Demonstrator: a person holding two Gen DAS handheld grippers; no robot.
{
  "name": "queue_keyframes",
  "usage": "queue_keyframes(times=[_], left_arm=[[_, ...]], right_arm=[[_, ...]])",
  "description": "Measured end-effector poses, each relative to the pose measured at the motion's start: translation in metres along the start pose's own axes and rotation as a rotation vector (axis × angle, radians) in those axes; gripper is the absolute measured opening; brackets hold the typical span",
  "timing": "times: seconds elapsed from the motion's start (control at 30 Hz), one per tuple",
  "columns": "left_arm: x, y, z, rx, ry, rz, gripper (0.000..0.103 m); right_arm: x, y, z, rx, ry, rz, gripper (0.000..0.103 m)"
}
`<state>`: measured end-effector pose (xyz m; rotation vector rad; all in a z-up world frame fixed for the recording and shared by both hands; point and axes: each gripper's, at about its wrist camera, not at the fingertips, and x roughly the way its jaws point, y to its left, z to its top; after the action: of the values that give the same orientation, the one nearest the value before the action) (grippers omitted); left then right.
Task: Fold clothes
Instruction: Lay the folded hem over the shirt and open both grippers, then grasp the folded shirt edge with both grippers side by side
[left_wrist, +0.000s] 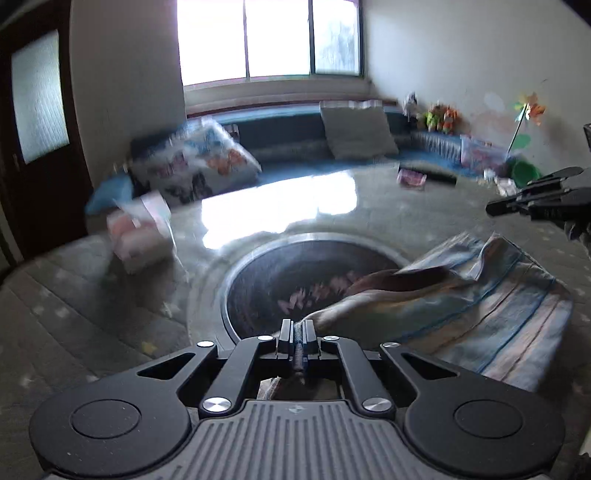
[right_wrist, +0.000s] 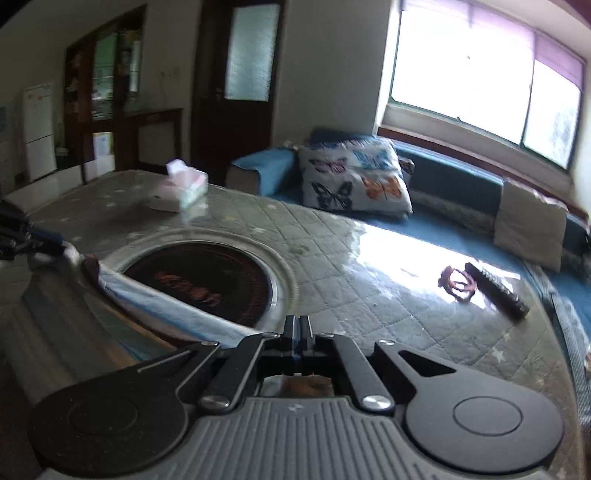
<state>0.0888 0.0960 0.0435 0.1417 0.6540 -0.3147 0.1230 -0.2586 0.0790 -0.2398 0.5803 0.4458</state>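
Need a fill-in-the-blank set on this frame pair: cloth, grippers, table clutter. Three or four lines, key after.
1. The left gripper is shut on a corner of the striped pastel ____.
2. That garment partly covers the dark round ____ set into the quilted grey table cover.
3. The pink-and-white tissue box stands on the table, nearer the ____ gripper than the other.
4. The black remote control lies beside a small ____ hair tie.

Missing words: cloth; hob; left; pink
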Motion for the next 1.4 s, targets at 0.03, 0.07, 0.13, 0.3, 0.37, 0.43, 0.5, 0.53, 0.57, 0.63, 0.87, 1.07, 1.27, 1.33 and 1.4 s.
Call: queue_keyframes(times=[0.03,0.07,0.13,0.3,0.37,0.43,0.5,0.53,0.57,0.63,0.87,1.07,1.27,1.33,1.4], left_arm=[[0.010,0.005,-0.002,-0.016,0.022,0.005,0.005],[0.021,0.010,-0.003,-0.032,0.043,0.009,0.005],[0.040,0.021,-0.007,-0.066,0.085,0.017,0.007],[0.027,0.042,-0.014,-0.190,0.069,-0.005,0.019],[0.016,0.043,-0.014,-0.214,0.060,0.004,0.034],[0.009,0.042,-0.015,-0.225,0.050,0.003,0.036],[0.004,0.040,-0.018,-0.238,0.051,-0.004,0.041],[0.003,0.038,-0.018,-0.243,0.053,0.000,0.043],[0.002,0.037,-0.019,-0.246,0.051,0.002,0.043],[-0.001,0.035,-0.020,-0.251,0.045,-0.002,0.051],[0.006,0.039,-0.027,-0.304,0.074,0.002,0.052],[0.012,0.032,-0.027,-0.286,0.080,-0.031,0.035],[-0.001,0.035,-0.026,-0.322,0.049,-0.059,0.053],[-0.006,0.034,-0.029,-0.320,0.037,-0.065,0.055],[-0.008,0.032,-0.031,-0.314,0.035,-0.069,0.059]], right_arm=[[0.016,-0.007,-0.002,0.038,0.020,-0.010,0.000],[0.022,-0.011,-0.003,0.058,0.032,-0.014,0.001],[0.034,-0.021,-0.008,0.099,0.069,-0.001,0.006],[0.036,-0.037,-0.030,0.134,0.141,0.025,0.029],[0.033,-0.039,-0.038,0.134,0.163,0.024,0.034],[0.028,-0.041,-0.047,0.142,0.184,0.018,0.036],[0.027,-0.043,-0.050,0.148,0.190,0.009,0.044],[0.028,-0.044,-0.050,0.151,0.191,0.001,0.047],[0.030,-0.046,-0.050,0.158,0.191,-0.004,0.048],[0.034,-0.049,-0.050,0.170,0.189,-0.015,0.048],[0.048,-0.062,-0.057,0.242,0.222,-0.028,0.050],[0.038,-0.061,-0.060,0.251,0.219,-0.023,0.026],[0.029,-0.052,-0.054,0.241,0.183,-0.026,0.006],[0.024,-0.050,-0.050,0.235,0.165,-0.026,0.006],[0.019,-0.048,-0.045,0.230,0.145,-0.021,0.006]])
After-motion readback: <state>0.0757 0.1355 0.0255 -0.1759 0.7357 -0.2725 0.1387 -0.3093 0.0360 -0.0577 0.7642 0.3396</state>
